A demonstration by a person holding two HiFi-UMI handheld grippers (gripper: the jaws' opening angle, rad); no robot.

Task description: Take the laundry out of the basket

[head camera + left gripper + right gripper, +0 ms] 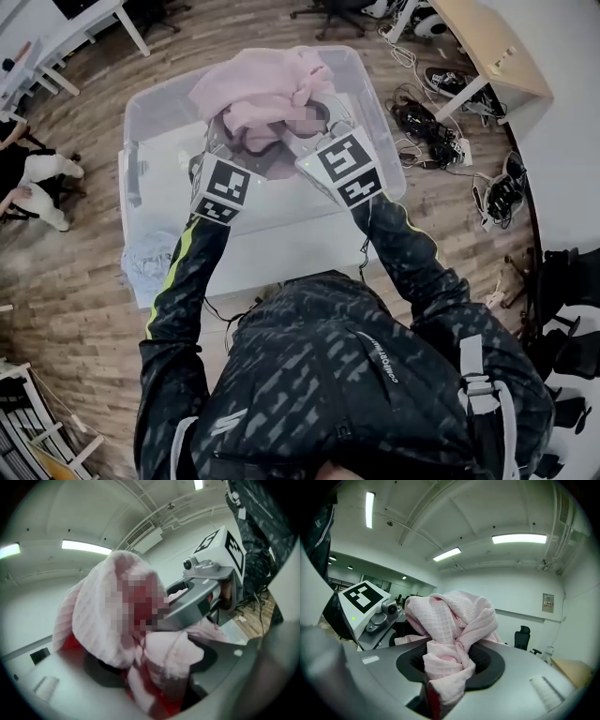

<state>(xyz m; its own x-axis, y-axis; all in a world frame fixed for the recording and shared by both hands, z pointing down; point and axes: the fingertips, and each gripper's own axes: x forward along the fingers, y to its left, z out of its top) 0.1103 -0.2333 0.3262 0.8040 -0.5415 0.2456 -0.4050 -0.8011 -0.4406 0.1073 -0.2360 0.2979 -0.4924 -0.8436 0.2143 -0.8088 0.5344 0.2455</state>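
The pink cloth [267, 89] is bunched in a soft heap between your two grippers, held up over the far half of the basket [150, 122]. It is a waffle-weave fabric; the small square grid shows plainly in the right gripper view [454, 634].

Your right gripper [450, 667] has its jaws clamped on a twisted rope of the cloth, and a tail of it hangs below the pads. Your left gripper [154, 677] is closed on a thicker wad of the same cloth [103, 620], which fills the gap between its jaws.

The basket is a clear, rounded-corner plastic tub. It sits on a white table [281, 253], where a pale blue garment [150, 262] lies by the left edge.

Each marker cube carries bold black-and-white squares. The print on the wall notice [547, 602] is too small to read.

On your right the wood floor is crowded with a tangle of cables [427, 127] beside a light wooden desk [487, 47].
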